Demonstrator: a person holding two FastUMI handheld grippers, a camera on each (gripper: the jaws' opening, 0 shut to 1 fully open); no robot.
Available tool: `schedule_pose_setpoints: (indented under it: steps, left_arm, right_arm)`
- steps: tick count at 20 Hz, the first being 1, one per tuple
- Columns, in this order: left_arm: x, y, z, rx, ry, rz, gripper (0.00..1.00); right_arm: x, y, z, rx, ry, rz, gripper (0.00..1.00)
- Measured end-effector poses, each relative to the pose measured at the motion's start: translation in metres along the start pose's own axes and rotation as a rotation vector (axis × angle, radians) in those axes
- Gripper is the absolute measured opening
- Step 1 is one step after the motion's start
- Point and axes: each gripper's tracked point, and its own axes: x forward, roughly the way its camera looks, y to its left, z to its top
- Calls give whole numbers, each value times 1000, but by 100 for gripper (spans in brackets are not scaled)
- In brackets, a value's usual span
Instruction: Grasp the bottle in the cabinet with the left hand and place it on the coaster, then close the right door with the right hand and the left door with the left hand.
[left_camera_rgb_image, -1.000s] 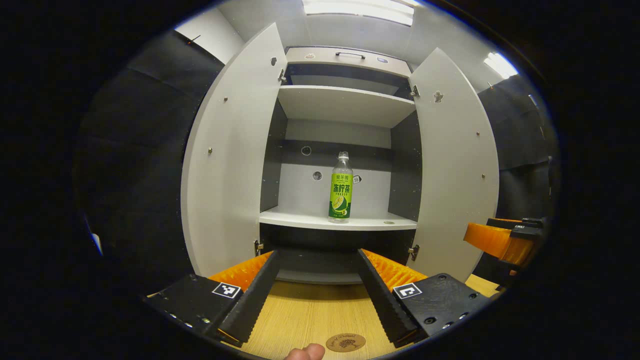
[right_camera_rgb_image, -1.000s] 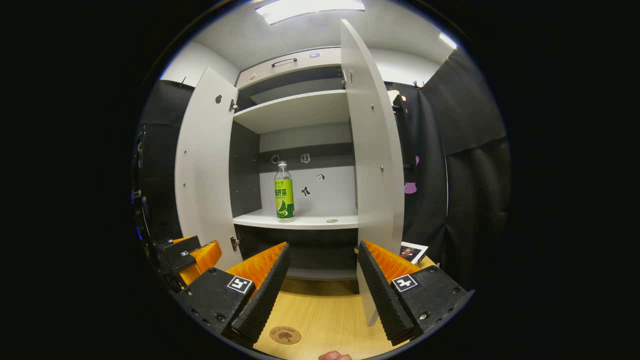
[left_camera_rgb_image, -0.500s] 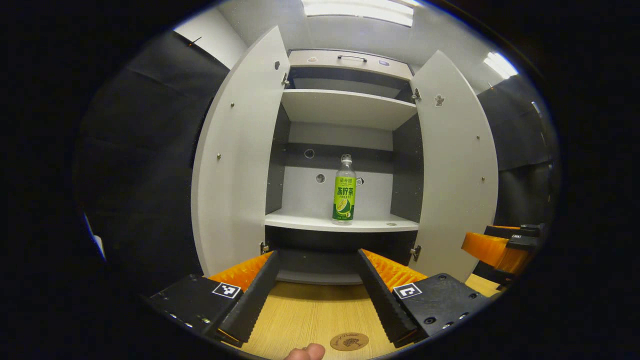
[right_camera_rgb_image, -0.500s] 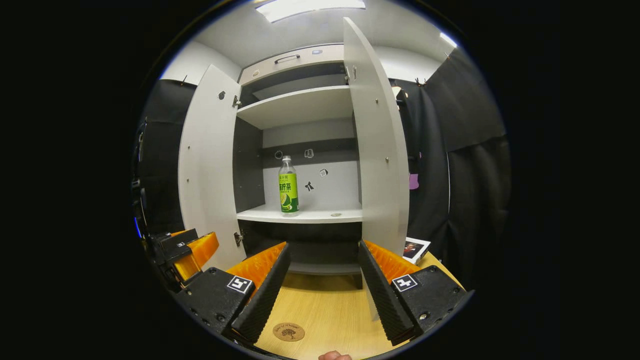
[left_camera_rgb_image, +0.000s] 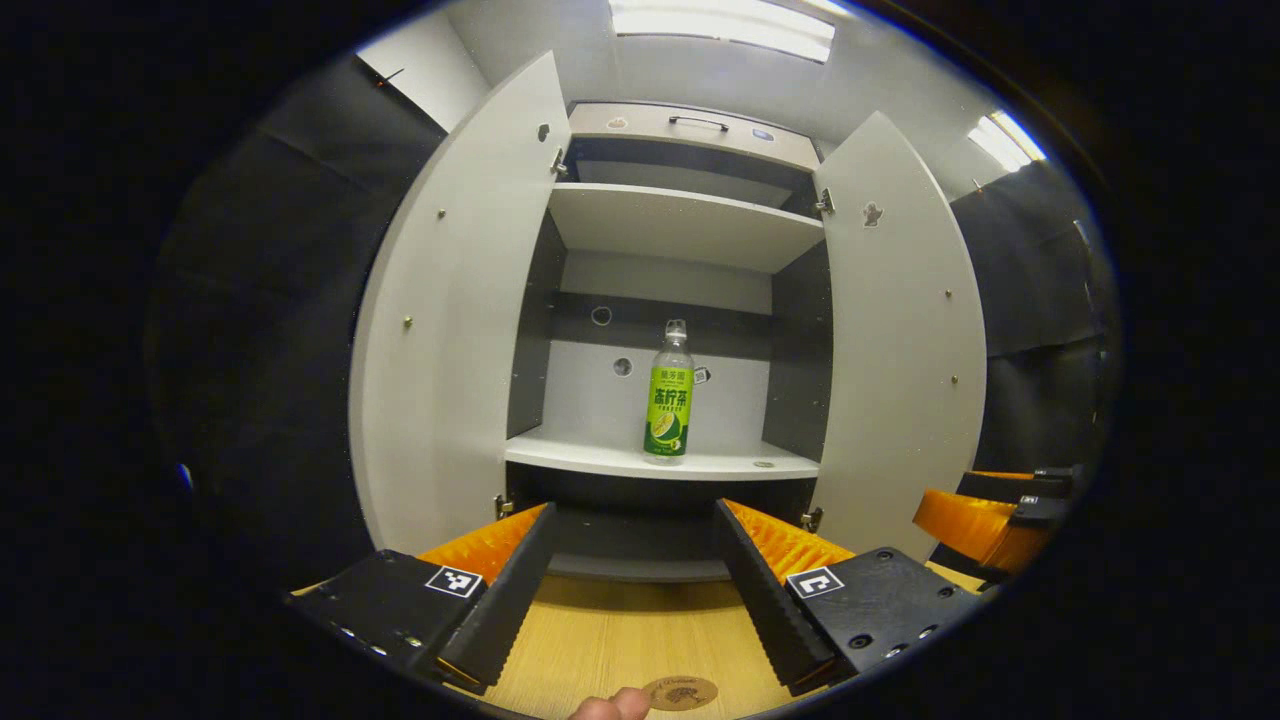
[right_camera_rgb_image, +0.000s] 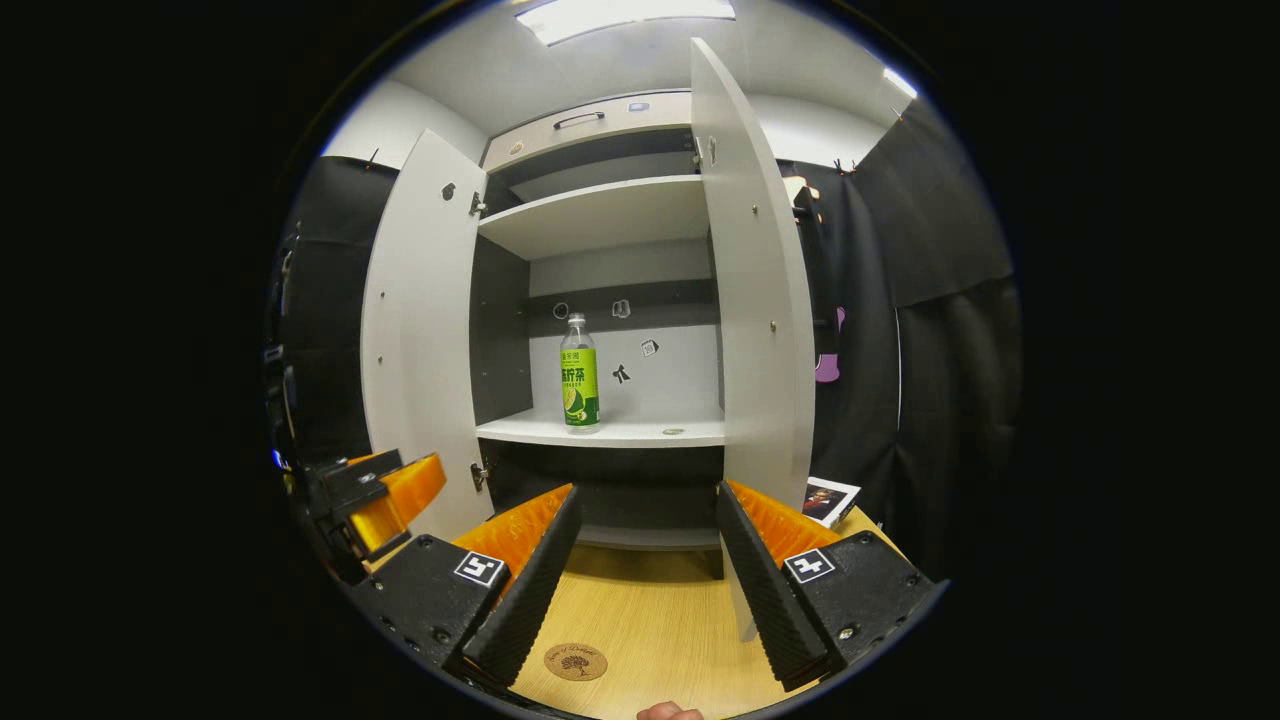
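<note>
A clear bottle (left_camera_rgb_image: 669, 394) with a green label stands upright on the cabinet's middle shelf (left_camera_rgb_image: 650, 461); the right gripper view has the same bottle (right_camera_rgb_image: 579, 375) left of centre. Both doors hang open: the left door (left_camera_rgb_image: 450, 300) and the right door (left_camera_rgb_image: 900, 330). A round brown coaster (left_camera_rgb_image: 680, 692) lies on the wooden table near me, and again the coaster (right_camera_rgb_image: 575, 661) lies low in the right gripper view. My left gripper (left_camera_rgb_image: 632, 590) is open, well short of the cabinet. My right gripper (right_camera_rgb_image: 645, 580) is open too, with the right door's edge (right_camera_rgb_image: 745, 300) just ahead.
The wooden table (right_camera_rgb_image: 650, 620) runs up to the cabinet's base. A printed card (right_camera_rgb_image: 830, 498) lies at the table's right, by the black curtain. An upper shelf (left_camera_rgb_image: 685, 215) and a drawer with a handle (left_camera_rgb_image: 698, 122) sit above. A fingertip (left_camera_rgb_image: 610, 706) pokes in at the bottom.
The left gripper's view has shifted so the bottle sits lower and slightly left. The right gripper's view drifted a little, the bottle moving right. Both grippers stay open.
</note>
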Motion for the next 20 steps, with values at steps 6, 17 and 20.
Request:
schedule_pose_setpoints:
  steps: [6, 17, 20]
  left_arm:
    - [131, -25, 46, -4, -13, -166, 95]
    - [290, -14, 29, 52, 18, -86, 95]
    - [306, -9, 26, 46, 10, -73, 94]
  right_arm:
    - [-10, 0, 11, 7, -26, -7, 84]
    - [-9, -34, 10, 19, -9, -124, 84]
    - [-5, -34, 10, 11, -8, -129, 84]
